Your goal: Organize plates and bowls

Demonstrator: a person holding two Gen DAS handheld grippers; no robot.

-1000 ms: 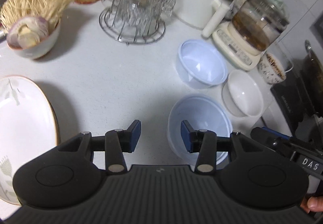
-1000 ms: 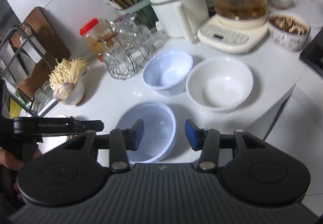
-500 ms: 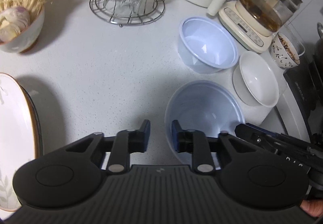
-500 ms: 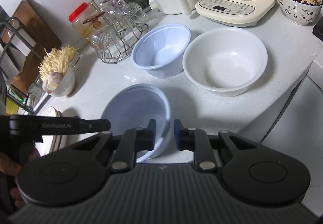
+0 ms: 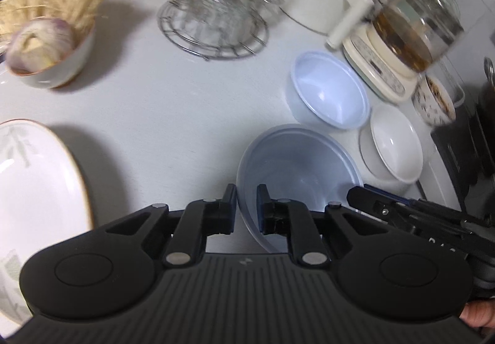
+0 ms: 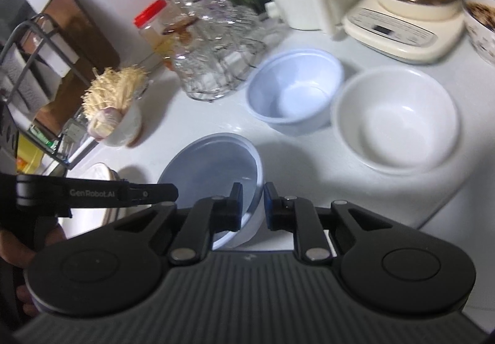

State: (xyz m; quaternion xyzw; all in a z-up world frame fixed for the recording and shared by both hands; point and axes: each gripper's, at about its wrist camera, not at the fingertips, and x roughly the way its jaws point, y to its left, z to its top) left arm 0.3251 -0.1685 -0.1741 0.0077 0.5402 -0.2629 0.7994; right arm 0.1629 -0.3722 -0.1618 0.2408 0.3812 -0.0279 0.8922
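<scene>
Left wrist view: left gripper [image 5: 246, 204] has just closed, jaws clamped on the near-left rim of the blue bowl [image 5: 303, 170] on the counter [image 5: 173, 115]. Right wrist view: right gripper [image 6: 252, 204] jaws pinch the blue bowl's [image 6: 213, 176] right rim.

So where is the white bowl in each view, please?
Left wrist view: the white bowl is at the right edge, right of the blue bowl that both grippers clamp.
Right wrist view: the white bowl is right of centre, beyond the right gripper.
Shared landmark: the pale tub right beside it.
</scene>
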